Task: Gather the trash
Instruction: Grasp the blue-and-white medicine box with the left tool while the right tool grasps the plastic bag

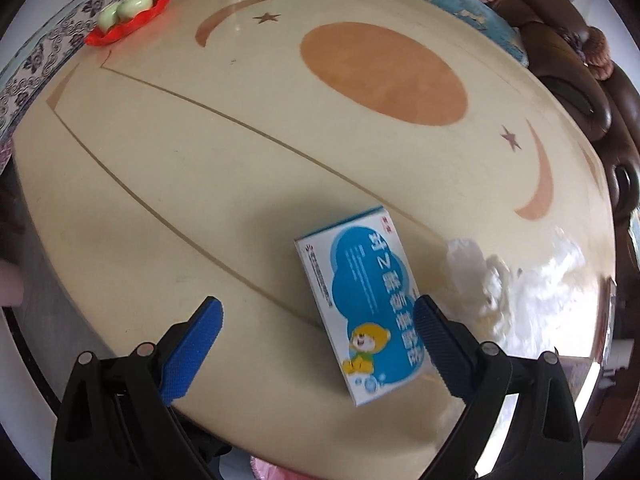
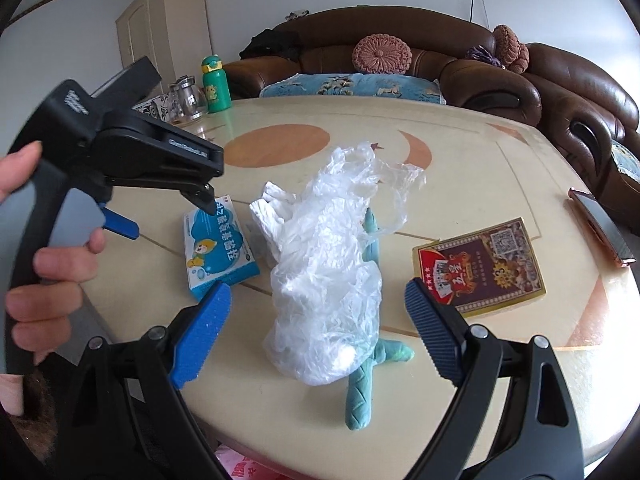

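A blue-and-white medicine box point(image 1: 360, 304) lies flat on the cream table point(image 1: 240, 184). My left gripper point(image 1: 316, 320) hangs open over it, and the box's right edge is close to the right finger point(image 1: 440, 344). In the right wrist view a hand point(image 2: 48, 264) holds the left gripper point(image 2: 164, 216) above the same box point(image 2: 218, 248). A crumpled clear plastic bag point(image 2: 328, 260) lies mid-table between the spread fingers of my open right gripper point(image 2: 318, 312); nothing is gripped. The bag partly covers a teal cloth item point(image 2: 362, 392). A red-and-gold card box point(image 2: 480, 268) lies to the right.
A phone point(image 2: 600, 228) lies near the table's right edge. A red tray with green cups point(image 1: 128, 16), a glass teapot point(image 2: 186, 100) and a green bottle point(image 2: 215, 84) stand at the far side. A brown sofa point(image 2: 560, 92) wraps around behind the table.
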A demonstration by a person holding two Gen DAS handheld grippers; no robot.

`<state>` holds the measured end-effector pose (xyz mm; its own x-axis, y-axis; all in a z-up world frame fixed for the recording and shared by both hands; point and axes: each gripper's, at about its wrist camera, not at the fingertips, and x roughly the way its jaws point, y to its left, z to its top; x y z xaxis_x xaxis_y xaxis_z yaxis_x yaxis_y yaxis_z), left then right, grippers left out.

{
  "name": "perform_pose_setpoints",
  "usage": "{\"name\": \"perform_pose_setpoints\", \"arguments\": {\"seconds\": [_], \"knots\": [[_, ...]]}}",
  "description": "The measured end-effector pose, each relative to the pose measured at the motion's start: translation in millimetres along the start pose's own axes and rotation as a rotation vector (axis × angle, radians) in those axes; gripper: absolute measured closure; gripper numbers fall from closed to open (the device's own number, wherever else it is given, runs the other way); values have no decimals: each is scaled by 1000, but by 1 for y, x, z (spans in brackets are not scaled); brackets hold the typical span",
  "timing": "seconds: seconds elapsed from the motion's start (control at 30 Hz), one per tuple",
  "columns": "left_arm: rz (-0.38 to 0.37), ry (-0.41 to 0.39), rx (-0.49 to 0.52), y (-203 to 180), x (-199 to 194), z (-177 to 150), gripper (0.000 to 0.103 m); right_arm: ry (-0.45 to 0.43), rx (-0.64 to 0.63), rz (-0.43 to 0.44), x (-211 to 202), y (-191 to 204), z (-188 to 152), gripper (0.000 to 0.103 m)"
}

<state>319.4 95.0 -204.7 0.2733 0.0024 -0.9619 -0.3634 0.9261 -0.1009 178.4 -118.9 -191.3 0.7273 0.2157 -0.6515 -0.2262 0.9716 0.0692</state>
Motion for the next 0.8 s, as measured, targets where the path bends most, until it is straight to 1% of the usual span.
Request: {"name": "perform_pose_setpoints", "arguments": {"seconds": [0.13,0.2,0.27,0.33,0.47,0.6,0.8], "knots": [[13,17,-18,0,8,6,9,14,8,4,8,-2,0,16],[-5,27,-33,0,12,10,9,22,19,11,11,-4,-3,16],[-21,21,-40,-1,12,13,9,38,24,16,16,-5,-5,16],[-2,9,-23,-6,14,15,9,49,25,14,21,-5,-8,16],[-4,55,-14,-11,31,18,9,57,34,19,27,-6,-9,16],[-12,76,-22,-11,41,19,9,66,39,22,32,-6,-10,16],[-6,75,-15,-12,46,24,9,45,44,10,34,-10,-11,16]]}}
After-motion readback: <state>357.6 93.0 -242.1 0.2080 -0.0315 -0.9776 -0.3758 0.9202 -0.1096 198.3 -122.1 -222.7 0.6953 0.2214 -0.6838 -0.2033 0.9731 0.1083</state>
